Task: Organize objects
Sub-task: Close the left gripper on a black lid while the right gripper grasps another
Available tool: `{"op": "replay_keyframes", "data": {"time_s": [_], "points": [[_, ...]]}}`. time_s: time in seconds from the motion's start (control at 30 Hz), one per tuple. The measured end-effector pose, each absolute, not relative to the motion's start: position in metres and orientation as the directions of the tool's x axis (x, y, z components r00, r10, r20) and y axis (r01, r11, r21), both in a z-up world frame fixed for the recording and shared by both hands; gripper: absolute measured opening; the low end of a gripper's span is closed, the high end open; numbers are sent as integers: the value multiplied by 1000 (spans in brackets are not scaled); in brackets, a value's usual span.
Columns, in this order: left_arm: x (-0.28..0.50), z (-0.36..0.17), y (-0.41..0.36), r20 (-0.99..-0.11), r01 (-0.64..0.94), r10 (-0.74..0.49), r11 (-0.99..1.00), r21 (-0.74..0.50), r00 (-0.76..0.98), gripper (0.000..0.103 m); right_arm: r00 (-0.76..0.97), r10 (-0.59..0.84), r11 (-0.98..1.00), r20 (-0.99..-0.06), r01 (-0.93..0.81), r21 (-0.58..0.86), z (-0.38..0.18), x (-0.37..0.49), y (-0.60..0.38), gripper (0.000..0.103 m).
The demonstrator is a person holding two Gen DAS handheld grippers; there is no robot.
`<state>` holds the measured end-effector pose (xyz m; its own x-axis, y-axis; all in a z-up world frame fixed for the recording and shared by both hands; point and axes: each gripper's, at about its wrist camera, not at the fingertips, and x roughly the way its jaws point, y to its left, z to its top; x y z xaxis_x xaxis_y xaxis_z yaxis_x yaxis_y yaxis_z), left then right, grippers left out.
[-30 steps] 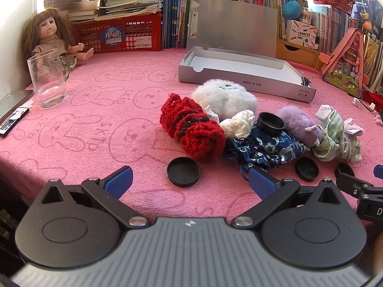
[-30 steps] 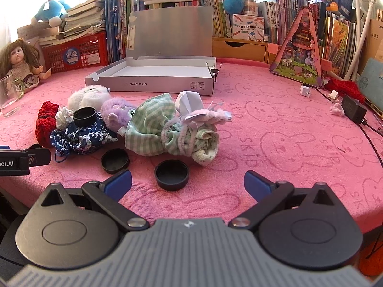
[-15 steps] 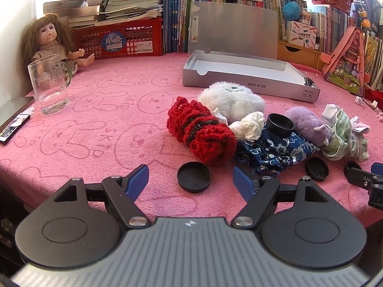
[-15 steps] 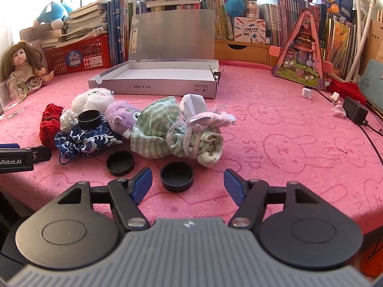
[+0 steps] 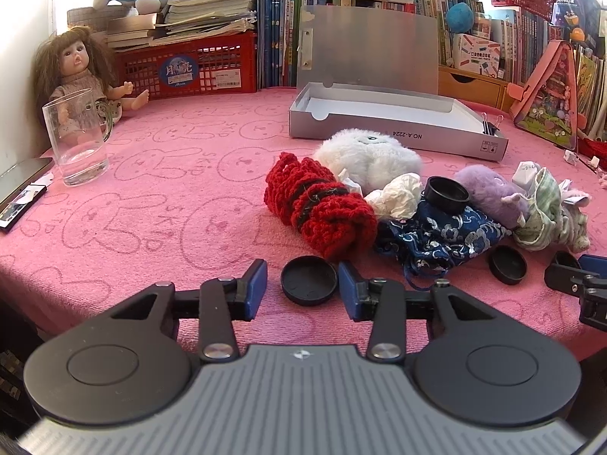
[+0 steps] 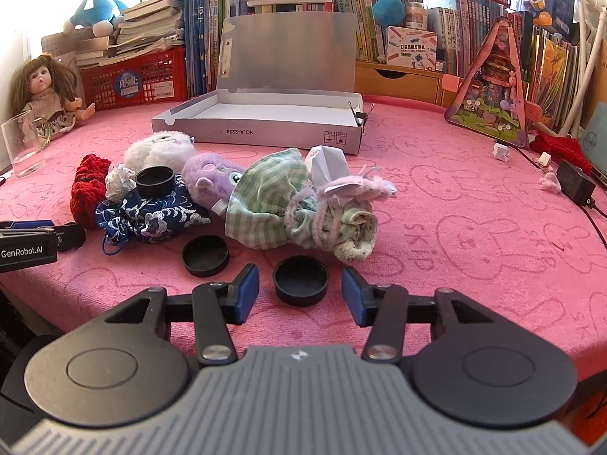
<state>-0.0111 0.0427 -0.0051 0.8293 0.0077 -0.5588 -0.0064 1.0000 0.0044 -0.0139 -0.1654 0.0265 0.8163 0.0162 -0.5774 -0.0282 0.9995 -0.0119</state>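
A black round cap [image 5: 309, 280] lies on the pink cloth between the blue pads of my left gripper [image 5: 302, 282]. Its jaws are closing; the right pad is at the cap's rim and the left pad stands a little off it. A second black cap [image 6: 301, 280] lies between the pads of my right gripper [image 6: 299, 284], also closing, with a gap on both sides. A third cap [image 6: 205, 256] rests between the two grippers. Behind lie a red knitted roll [image 5: 318, 208], a blue patterned pouch [image 5: 436, 235] and a green checked bag [image 6: 273, 204].
An open grey box [image 5: 394, 136] stands behind a white plush [image 5: 368, 155] and a purple plush [image 6: 208, 178]. A glass mug [image 5: 76, 140], a doll [image 5: 76, 76] and a phone [image 5: 22, 174] are at the left. Books and a red basket [image 5: 189, 72] line the back.
Both grippers' jaws have come in from wide open to close around their caps. Both hands have stayed almost in place.
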Motion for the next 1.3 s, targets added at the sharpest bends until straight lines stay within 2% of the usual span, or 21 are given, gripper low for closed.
{"op": "replay_keyframes", "data": {"time_s": [0.03,0.3,0.4,0.43,0.47,0.5,0.53,0.63,1.3], "points": [[-11,-6,43,-556,-8,7,1000,0,831,49,818,9,1000,-575,-24,-19,26,-14,-165,63],[-11,-8,41,-546,-12,13,1000,6,837,50,823,-7,1000,-567,-11,-29,24,-14,-164,65],[-11,-8,42,-544,-10,10,1000,2,839,47,826,-6,999,-564,-14,-30,24,-15,-164,65],[-11,-8,42,-543,-8,7,1000,1,840,43,825,-5,999,-565,-14,-30,24,-15,-164,65],[-12,-7,43,-542,-5,4,1000,-2,841,41,825,-3,999,-565,-16,-28,25,-14,-164,64],[-12,-7,43,-541,-5,1,1000,-6,841,37,824,3,1000,-566,-19,-23,24,-15,-164,58],[-13,-6,43,-540,-1,-5,1000,-10,842,37,824,12,1000,-566,-24,-15,25,-16,-164,49],[-15,-6,41,-538,13,-17,1000,-12,843,37,825,26,999,-565,-39,-11,27,-18,-162,37],[-32,35,15,-479,115,-114,993,-27,870,37,863,143,989,-484,-144,35,60,-25,-160,37]]}}
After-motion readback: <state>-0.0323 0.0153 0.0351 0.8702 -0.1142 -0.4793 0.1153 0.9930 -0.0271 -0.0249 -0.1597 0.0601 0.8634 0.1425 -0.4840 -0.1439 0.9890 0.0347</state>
